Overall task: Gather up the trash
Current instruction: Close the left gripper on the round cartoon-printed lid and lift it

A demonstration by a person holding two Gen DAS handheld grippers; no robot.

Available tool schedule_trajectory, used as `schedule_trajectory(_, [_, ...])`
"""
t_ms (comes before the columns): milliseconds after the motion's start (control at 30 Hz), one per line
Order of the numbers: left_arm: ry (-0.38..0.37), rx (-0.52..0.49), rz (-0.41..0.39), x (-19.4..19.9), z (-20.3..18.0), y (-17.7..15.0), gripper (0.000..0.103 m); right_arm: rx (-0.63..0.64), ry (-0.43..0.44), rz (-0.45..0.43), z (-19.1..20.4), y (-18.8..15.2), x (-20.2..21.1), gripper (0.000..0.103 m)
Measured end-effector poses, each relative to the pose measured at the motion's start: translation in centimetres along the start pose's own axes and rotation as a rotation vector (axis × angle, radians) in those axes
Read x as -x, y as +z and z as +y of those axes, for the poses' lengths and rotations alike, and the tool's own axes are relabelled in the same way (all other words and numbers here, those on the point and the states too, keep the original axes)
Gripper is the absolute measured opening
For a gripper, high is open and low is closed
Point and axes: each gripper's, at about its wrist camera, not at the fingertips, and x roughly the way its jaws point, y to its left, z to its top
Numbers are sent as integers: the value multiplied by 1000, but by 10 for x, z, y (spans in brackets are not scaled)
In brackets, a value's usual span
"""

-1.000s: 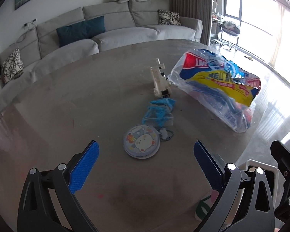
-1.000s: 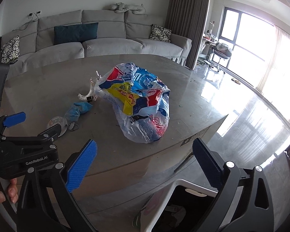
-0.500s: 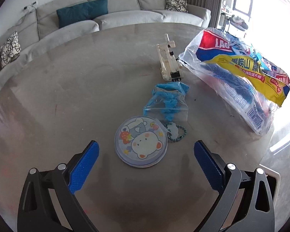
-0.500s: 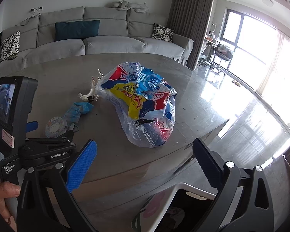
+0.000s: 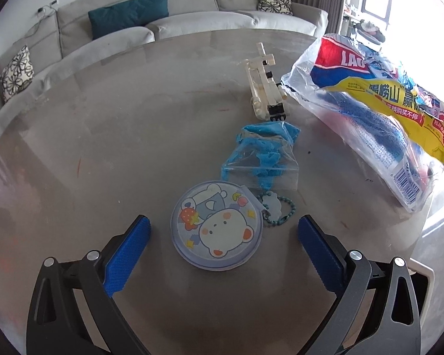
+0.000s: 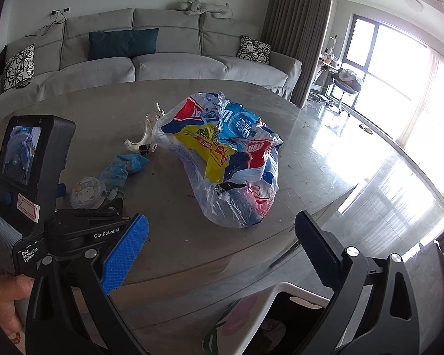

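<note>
A round cartoon-bear pouch (image 5: 217, 226) with a bead chain lies on the grey table (image 5: 103, 148). My left gripper (image 5: 223, 232) is open, its blue pads on either side of the pouch. Just beyond lie a clear bag of blue scraps (image 5: 263, 153), a white plastic toy piece (image 5: 263, 85) and a clear bag of colourful wrappers (image 5: 379, 115). In the right wrist view the wrapper bag (image 6: 225, 159) sits mid-table, the pouch (image 6: 87, 192) at left. My right gripper (image 6: 222, 242) is open and empty near the table's front edge, above a white bin (image 6: 284, 298).
A grey sofa (image 6: 133, 59) with cushions curves behind the table. The left gripper's body with its screen (image 6: 29, 171) and a hand (image 6: 6, 298) fill the lower left of the right wrist view. Shiny floor and bright windows lie to the right.
My left gripper has moved forward and down over the table, so the bear pouch now lies between its pads. The right gripper has barely shifted.
</note>
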Motion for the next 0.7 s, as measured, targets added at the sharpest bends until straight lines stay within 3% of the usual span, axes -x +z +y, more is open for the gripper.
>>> schedule_trajectory(300, [12, 15, -6, -4, 2, 8, 98, 1, 12, 8, 5, -1, -7, 98])
schedule_trajectory(367, [15, 15, -18, -3, 2, 7, 91, 2, 10, 8, 5, -1, -8, 98])
schedule_trajectory(433, [5, -1, -26, 1, 0, 8, 68, 2, 11, 10, 5, -2, -8, 98])
schedule_trajectory(467, [5, -8, -29, 3, -1, 9, 63, 1, 12, 11, 5, -2, -9, 98])
schedule_trajectory(700, [37, -22, -41, 8, -1, 8, 61, 2, 18, 13, 7, -5, -8, 98])
